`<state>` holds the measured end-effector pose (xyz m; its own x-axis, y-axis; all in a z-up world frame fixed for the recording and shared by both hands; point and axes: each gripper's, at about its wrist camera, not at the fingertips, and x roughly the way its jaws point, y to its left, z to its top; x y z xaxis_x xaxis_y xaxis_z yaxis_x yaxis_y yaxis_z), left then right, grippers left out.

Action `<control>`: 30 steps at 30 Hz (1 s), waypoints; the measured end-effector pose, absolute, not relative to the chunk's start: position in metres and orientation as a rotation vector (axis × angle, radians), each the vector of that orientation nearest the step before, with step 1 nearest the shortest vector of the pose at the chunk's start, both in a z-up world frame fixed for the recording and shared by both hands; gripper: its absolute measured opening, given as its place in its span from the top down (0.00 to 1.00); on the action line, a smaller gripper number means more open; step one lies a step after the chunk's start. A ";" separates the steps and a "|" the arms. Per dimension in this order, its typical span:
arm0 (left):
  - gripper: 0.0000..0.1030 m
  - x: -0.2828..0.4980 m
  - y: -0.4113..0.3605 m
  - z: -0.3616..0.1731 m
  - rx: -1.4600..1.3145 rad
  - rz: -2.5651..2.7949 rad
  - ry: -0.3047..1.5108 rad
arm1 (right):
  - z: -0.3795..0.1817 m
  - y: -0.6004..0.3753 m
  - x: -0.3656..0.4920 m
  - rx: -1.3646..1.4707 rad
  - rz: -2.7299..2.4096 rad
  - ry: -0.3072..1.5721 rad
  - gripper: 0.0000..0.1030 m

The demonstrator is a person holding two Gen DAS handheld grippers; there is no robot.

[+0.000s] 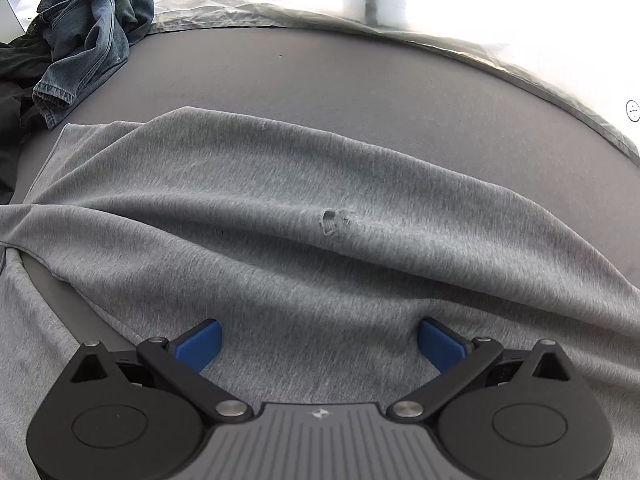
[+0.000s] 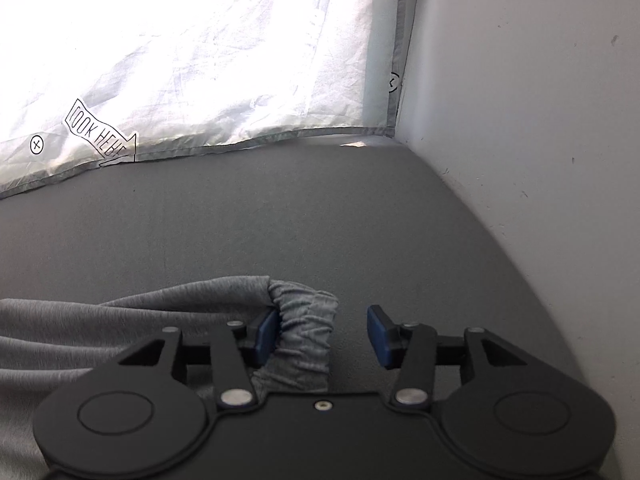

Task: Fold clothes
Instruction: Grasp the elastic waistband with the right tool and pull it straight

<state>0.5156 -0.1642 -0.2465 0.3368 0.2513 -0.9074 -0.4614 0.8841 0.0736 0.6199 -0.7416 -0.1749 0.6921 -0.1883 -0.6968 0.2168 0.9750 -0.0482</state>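
A light grey knit garment (image 1: 280, 208) lies spread in long folds over a dark grey surface (image 1: 320, 72), with a small hole (image 1: 334, 221) near its middle. My left gripper (image 1: 319, 344) hovers open just over the near part of the cloth, blue pads wide apart. In the right wrist view the garment's ribbed cuff (image 2: 304, 336) sits between the blue pads of my right gripper (image 2: 324, 334), leaning against the left pad (image 2: 266, 336). That gripper is open, with a gap beside the right pad (image 2: 380, 334).
Crumpled blue jeans (image 1: 88, 36) and dark clothing (image 1: 12, 92) are piled at the far left. A white printed sheet (image 2: 180, 60) with a grey hem borders the far side of the grey surface. A pale wall (image 2: 540, 120) rises on the right.
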 end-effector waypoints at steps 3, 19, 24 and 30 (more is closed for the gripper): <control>0.00 0.515 -0.164 -0.246 -0.224 0.475 1.139 | -0.161 -0.740 0.596 0.103 -0.228 0.758 0.49; 0.00 0.488 -0.189 -0.233 -0.124 0.351 1.145 | -0.165 -0.714 0.525 0.154 -0.200 0.801 0.48; 0.00 0.486 -0.181 -0.227 -0.140 0.373 1.127 | -0.181 -0.717 0.547 0.169 -0.161 0.834 0.61; 0.00 0.493 -0.176 -0.224 -0.137 0.395 1.110 | -0.176 -0.729 0.618 0.179 -0.141 0.782 0.77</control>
